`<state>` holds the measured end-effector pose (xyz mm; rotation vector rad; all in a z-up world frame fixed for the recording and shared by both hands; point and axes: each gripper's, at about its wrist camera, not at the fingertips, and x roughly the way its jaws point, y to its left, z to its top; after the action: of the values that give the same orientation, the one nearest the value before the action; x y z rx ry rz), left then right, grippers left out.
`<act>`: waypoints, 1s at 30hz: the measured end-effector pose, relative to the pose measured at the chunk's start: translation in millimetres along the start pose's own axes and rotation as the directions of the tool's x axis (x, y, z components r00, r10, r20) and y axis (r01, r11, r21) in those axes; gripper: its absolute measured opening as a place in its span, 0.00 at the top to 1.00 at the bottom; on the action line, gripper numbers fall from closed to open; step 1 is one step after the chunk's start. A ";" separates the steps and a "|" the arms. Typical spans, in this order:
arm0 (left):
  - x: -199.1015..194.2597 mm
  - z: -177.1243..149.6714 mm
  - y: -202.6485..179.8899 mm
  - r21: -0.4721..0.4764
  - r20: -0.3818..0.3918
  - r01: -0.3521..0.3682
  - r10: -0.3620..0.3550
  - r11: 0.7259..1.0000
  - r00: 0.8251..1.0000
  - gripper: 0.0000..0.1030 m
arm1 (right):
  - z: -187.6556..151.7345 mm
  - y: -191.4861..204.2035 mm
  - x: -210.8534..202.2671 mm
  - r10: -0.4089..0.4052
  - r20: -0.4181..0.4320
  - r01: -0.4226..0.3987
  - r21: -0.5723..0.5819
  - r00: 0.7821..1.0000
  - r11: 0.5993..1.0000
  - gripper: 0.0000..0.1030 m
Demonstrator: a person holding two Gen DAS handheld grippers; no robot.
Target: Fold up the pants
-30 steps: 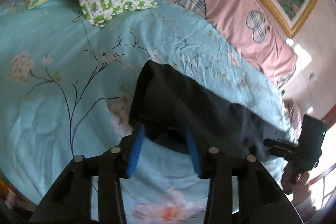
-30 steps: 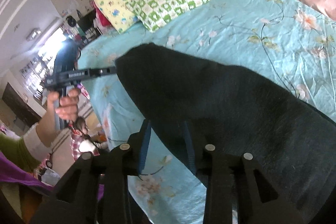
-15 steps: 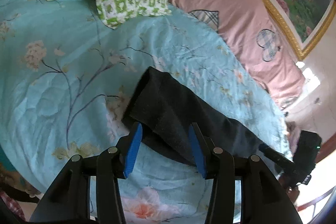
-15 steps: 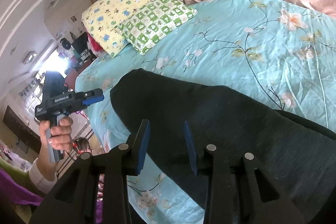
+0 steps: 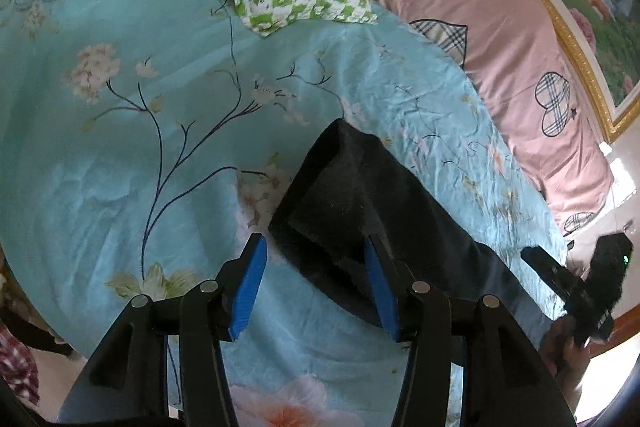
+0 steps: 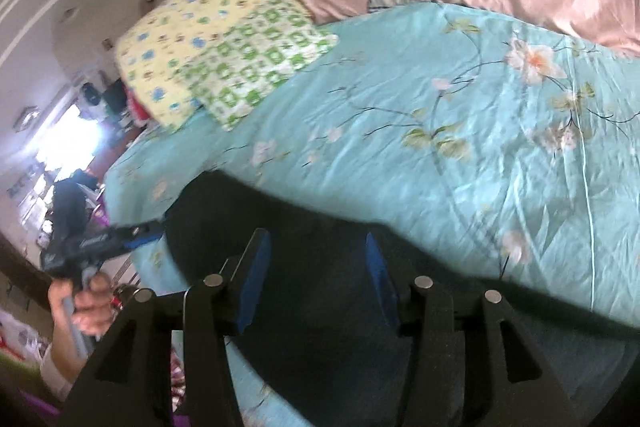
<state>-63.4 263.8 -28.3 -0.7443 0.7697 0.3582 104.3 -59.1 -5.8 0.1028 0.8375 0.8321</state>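
Dark charcoal fabric pants (image 5: 360,195) lie lengthwise along the floral turquoise bedsheet (image 5: 120,155), narrow end toward the pillows. Left gripper (image 5: 314,269) and right gripper (image 6: 316,265): both spread wide, holding nothing.

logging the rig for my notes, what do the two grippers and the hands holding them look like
Both are alike: the left gripper and right gripper have black angular linkage arms with round silver pins, and jaws lined with flat blue pads. Seen from across, each is a black pistol-grip body; the right one shows a small green light. The left hand is bare, with a pale cuff. No cables show.
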 end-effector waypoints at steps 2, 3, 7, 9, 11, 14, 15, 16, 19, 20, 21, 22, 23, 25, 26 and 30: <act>6.3 0.1 2.5 -0.010 -0.015 -0.003 0.003 1.000 1.000 0.50 | 9.4 -6.4 16.1 -0.026 -0.041 0.026 0.004 0.999 1.000 0.50; 10.8 0.6 3.5 -0.009 -0.023 0.003 -0.003 1.000 1.000 0.51 | 13.7 -9.7 26.5 -0.035 -0.073 0.035 0.006 0.997 0.999 0.50; 27.8 2.8 6.8 0.003 -0.056 0.006 -0.006 1.000 0.998 0.52 | 23.7 -22.6 64.5 -0.058 -0.193 0.057 -0.010 0.979 0.998 0.50; 38.2 2.6 9.5 -0.008 -0.079 0.012 -0.012 1.000 0.997 0.52 | 22.7 -27.6 80.2 -0.080 -0.252 0.075 -0.032 0.964 0.997 0.50; 44.0 1.7 10.1 -0.002 -0.081 0.017 -0.017 1.000 0.997 0.52 | 18.9 -30.7 92.0 -0.077 -0.313 0.064 -0.053 0.947 0.997 0.50; 49.9 1.9 3.4 0.027 -0.069 0.001 0.001 1.000 0.998 0.52 | 13.3 -31.5 92.7 -0.058 -0.326 0.034 -0.076 0.944 0.997 0.51; 52.5 2.7 -0.4 0.039 -0.062 -0.009 0.012 0.999 0.998 0.52 | 12.3 -32.7 92.8 -0.047 -0.331 0.025 -0.070 0.942 0.997 0.53; 53.9 3.0 -2.7 0.047 -0.055 -0.016 0.018 0.999 0.998 0.52 | 11.8 -33.9 92.5 -0.034 -0.338 0.014 -0.062 0.941 0.998 0.59; 56.4 1.6 -12.1 0.096 -0.025 -0.040 0.042 0.995 0.999 0.63 | 7.9 -32.5 88.1 -0.009 -0.352 -0.014 -0.062 0.936 0.998 0.76; 54.6 0.8 -13.7 0.107 -0.016 -0.036 0.038 0.994 0.999 0.70 | 6.6 -28.3 84.9 -0.023 -0.348 -0.007 -0.085 0.937 0.996 0.78; 51.0 -0.2 -15.6 0.115 -0.001 -0.032 0.033 0.993 0.999 0.77 | 6.7 -23.9 81.8 -0.041 -0.339 0.006 -0.106 0.940 0.994 0.82; 45.1 -1.2 -18.1 0.126 0.018 -0.025 0.023 0.992 1.000 0.80 | 6.6 -18.1 77.5 -0.064 -0.323 0.021 -0.133 0.944 0.991 0.84; 37.9 -1.9 -20.4 0.138 0.035 -0.013 0.009 0.990 0.999 0.83 | 7.9 -13.2 75.0 -0.080 -0.306 0.034 -0.151 0.949 0.988 0.84; 18.0 -3.6 -27.0 0.161 0.068 -0.003 -0.008 0.987 0.998 0.84 | 13.1 -2.6 63.4 -0.113 -0.245 0.067 -0.186 0.963 0.980 0.85; 7.1 -4.6 -29.8 0.169 0.085 -0.001 -0.014 0.986 0.996 0.84 | 16.3 2.8 54.1 -0.126 -0.200 0.088 -0.190 0.972 0.978 0.85; -40.4 -8.9 -37.4 0.207 0.178 0.015 -0.053 0.978 0.983 0.84 | 20.7 21.9 40.5 -0.203 -0.079 0.178 -0.244 0.976 0.953 0.86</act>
<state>-74.7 230.2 14.8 -0.5222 0.6088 0.3061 120.7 -11.4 -8.1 -0.2303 0.8250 0.7530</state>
